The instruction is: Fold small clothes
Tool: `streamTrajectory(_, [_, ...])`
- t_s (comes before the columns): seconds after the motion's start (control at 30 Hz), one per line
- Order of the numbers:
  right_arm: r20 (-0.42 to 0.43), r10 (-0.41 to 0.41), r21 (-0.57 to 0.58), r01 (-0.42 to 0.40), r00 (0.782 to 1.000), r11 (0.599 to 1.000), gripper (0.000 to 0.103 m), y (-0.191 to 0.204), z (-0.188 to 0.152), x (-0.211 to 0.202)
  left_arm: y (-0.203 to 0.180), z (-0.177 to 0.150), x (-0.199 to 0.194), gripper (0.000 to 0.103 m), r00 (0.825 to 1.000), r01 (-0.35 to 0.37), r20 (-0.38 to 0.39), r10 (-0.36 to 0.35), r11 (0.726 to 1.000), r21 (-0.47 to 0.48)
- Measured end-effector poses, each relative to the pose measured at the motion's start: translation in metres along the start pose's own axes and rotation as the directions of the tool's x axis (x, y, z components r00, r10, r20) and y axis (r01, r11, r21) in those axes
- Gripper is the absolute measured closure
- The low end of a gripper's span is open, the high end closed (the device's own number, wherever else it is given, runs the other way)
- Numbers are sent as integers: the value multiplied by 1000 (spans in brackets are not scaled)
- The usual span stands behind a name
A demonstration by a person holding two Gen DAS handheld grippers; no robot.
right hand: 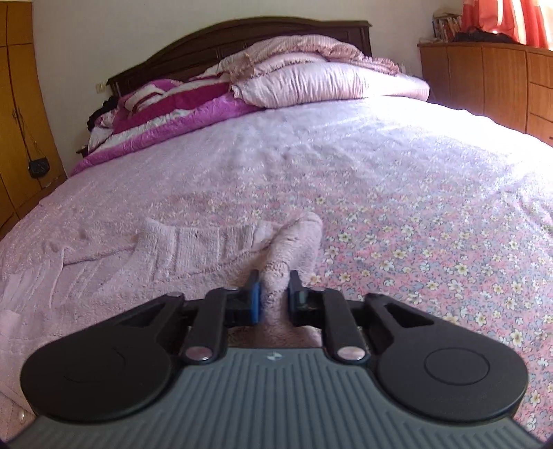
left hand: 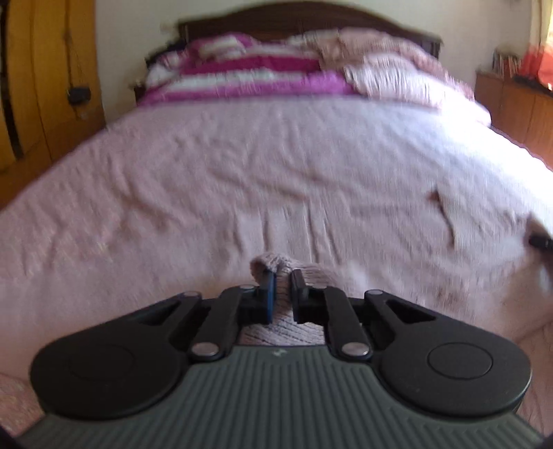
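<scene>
A small pale pink knit garment (right hand: 193, 245) lies spread on the bed, left of centre in the right wrist view. My right gripper (right hand: 273, 288) is shut on a bunched edge of it, with pink cloth standing up between the fingers. My left gripper (left hand: 284, 285) is shut on another bunched part of the pink garment (left hand: 273, 264), close to the near edge of the bed. The left wrist view is blurred by motion. A dark tip of the other gripper (left hand: 541, 241) shows at its right edge.
The bed (right hand: 397, 214) has a pink floral cover. Pillows and a magenta striped blanket (right hand: 179, 103) are piled at the dark headboard (right hand: 242, 31). A wooden wardrobe (right hand: 17, 114) stands left, a wooden dresser (right hand: 490, 79) right.
</scene>
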State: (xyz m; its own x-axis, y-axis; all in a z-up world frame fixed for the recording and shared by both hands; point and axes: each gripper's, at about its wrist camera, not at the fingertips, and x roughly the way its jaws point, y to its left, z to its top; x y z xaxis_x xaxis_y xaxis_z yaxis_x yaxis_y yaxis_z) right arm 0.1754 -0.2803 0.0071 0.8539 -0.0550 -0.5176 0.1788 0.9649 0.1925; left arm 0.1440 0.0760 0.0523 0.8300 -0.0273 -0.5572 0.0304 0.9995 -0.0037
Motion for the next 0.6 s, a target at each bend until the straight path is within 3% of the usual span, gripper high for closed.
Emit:
streamTrajectory(0.1, [46, -20, 14, 19, 999, 1000, 91, -2, -1, -5, 8, 11, -2, 91, 1000, -10, 30, 11, 999, -40])
streamTrajectory(0.27, [38, -34, 58, 32, 999, 998, 91, -10, 0, -2, 12, 0, 32, 88, 994, -26, -106, 24, 999, -19])
streamTrajectory(0.37, [-2, -29, 65, 29, 1000, 998, 89, -12, 0, 5, 11, -10, 39, 77, 992, -43, -121, 42, 999, -4])
streamTrajectory(0.4, [-10, -28, 63, 29, 1000, 998, 85, -11, -1, 6, 11, -11, 38, 72, 992, -55, -117, 55, 998, 2])
streamTrajectory(0.47, [-23, -54, 59, 56, 998, 997, 49, -10, 0, 8, 12, -9, 37, 67, 990, -62, -124, 61, 998, -1])
streamTrajectory(0.53, [-19, -53, 63, 54, 998, 997, 38, -11, 0, 6, 16, -7, 34, 57, 988, -70, -136, 68, 997, -12])
streamTrajectory(0.6, [-15, -29, 71, 30, 999, 997, 37, -11, 1, 0, 20, -4, 29, 49, 986, -88, -142, 84, 996, -21])
